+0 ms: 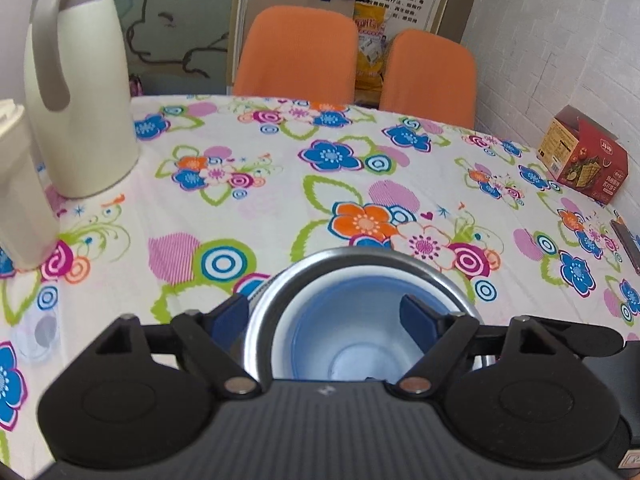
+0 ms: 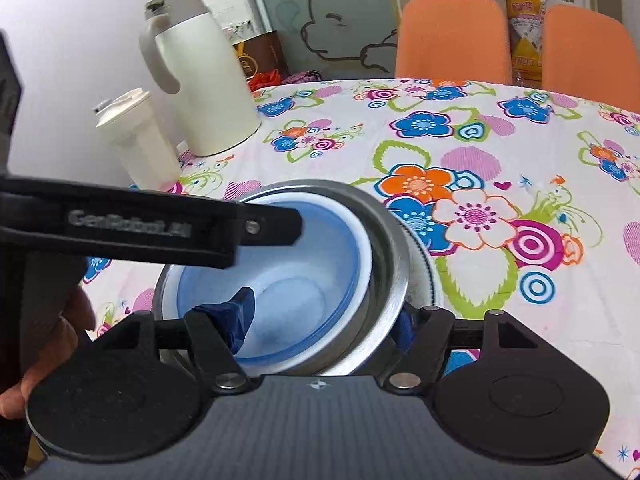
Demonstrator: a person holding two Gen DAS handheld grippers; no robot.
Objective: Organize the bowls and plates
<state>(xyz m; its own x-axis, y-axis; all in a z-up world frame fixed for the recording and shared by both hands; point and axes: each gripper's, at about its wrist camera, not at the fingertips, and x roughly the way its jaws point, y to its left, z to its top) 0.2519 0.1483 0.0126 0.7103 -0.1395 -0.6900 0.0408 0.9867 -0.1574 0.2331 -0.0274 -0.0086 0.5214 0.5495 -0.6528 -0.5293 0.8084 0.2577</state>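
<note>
Low centre of both views: a blue bowl (image 2: 288, 288) sits nested inside a steel bowl (image 2: 390, 280), the pair resting on the flowered tablecloth (image 2: 480, 152). In the right wrist view the right gripper (image 2: 324, 320) straddles the near wall of the two bowls, one blue pad (image 2: 238, 320) inside the blue bowl, the other outside the steel rim, jaws about half open; whether they pinch the wall, I cannot tell. The left gripper (image 1: 326, 314) comes in from the left of that frame, a hand (image 2: 48, 344) on it at lower left. In its own view its jaws stand wide, one pad (image 1: 230, 318) outside the steel bowl (image 1: 256, 320), the other inside the blue bowl (image 1: 348, 344); contact is unclear. Upper left: a white jug (image 2: 200, 76) and a white cup (image 2: 136, 140). Two orange chairs (image 1: 296, 52) stand behind the table, a red box (image 1: 584, 156) at right.
</note>
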